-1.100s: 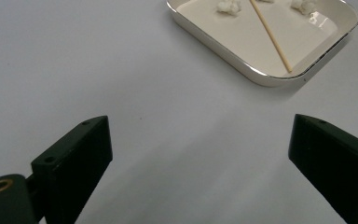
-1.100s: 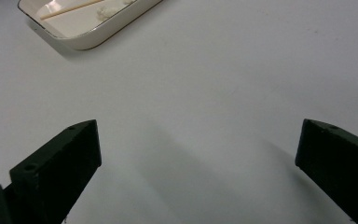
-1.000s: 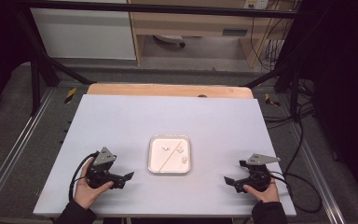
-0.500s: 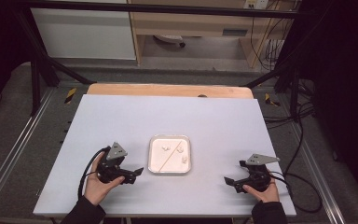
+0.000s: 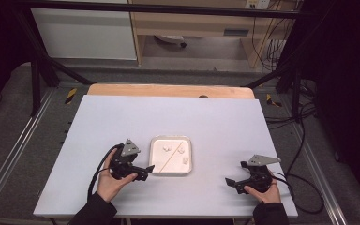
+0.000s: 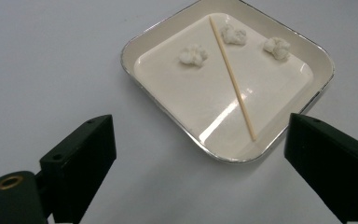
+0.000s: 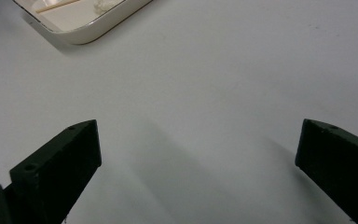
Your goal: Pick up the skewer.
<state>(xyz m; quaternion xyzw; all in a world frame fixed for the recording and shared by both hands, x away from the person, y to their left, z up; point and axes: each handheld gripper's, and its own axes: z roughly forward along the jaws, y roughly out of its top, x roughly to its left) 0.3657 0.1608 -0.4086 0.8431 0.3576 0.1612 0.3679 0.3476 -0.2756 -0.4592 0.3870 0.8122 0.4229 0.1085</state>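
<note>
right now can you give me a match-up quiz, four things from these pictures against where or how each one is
Things:
1. wooden stick
2. left claw
3. right claw
4. cotton balls

States:
A. open, close beside the tray's left edge
B. lying slantwise across the tray
C. three white tufts in the tray
D. open over bare table, well away from the tray

Pairs: 1-B, 2-A, 3-D, 4-C

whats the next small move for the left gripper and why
Probably ease the left gripper forward over the tray toward the stick: its jaws stand wide open just short of the tray's rim, and the stick lies loose across it among three white lumps.
</note>
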